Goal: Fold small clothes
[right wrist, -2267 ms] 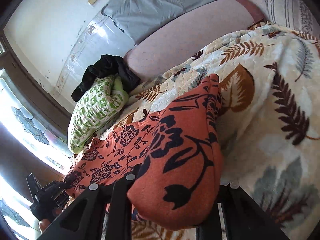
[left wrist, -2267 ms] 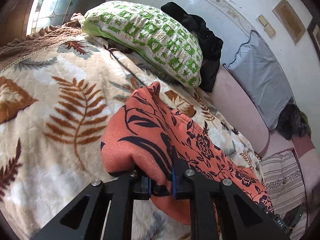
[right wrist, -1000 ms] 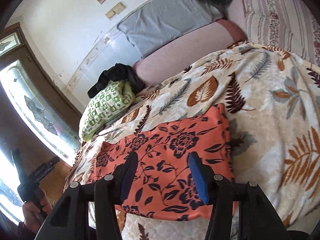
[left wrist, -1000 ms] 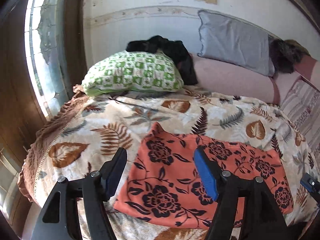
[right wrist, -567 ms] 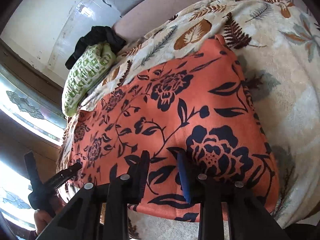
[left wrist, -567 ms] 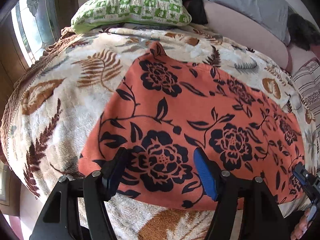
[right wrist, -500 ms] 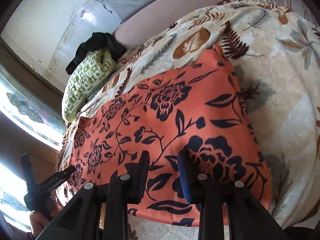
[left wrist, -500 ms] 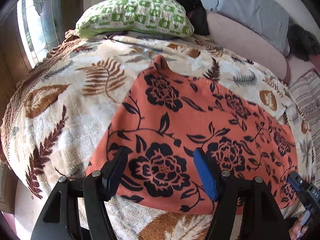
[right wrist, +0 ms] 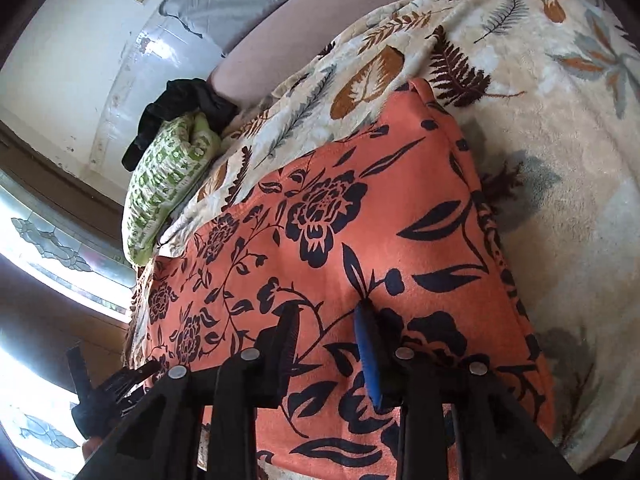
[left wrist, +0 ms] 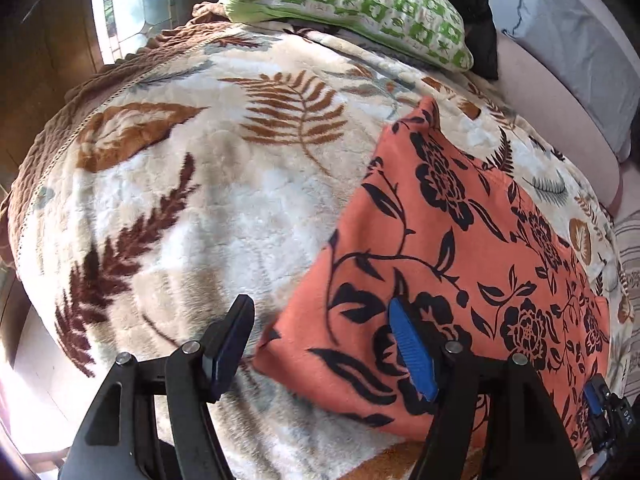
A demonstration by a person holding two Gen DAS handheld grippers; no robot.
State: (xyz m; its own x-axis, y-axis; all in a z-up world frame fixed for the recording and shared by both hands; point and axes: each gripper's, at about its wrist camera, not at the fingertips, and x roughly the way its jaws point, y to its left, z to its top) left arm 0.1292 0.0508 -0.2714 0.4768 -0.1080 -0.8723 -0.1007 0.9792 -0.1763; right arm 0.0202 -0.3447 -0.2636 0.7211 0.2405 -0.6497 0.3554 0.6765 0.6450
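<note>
Where the cream blanket [left wrist: 224,208] with brown fern and leaf prints covers the bed, an orange floral garment [left wrist: 460,264] lies flat near its front edge. At the head of the bed sit a green-checked pillow [left wrist: 360,4], a black garment [left wrist: 480,12] beside it, and a grey pillow [left wrist: 580,40] against a pink cushion.

The left gripper [left wrist: 320,344] hovers with jaws wide apart over the garment's left corner, gripping nothing. The right gripper [right wrist: 328,344], jaws parted more narrowly, hovers over the garment's near edge, also empty.

Only the right wrist view shows the white wall [right wrist: 80,40] with its switch plates and the patterned glass window [right wrist: 48,248]; the left wrist view alone shows the blanket's brown ruffled border [left wrist: 120,68].
</note>
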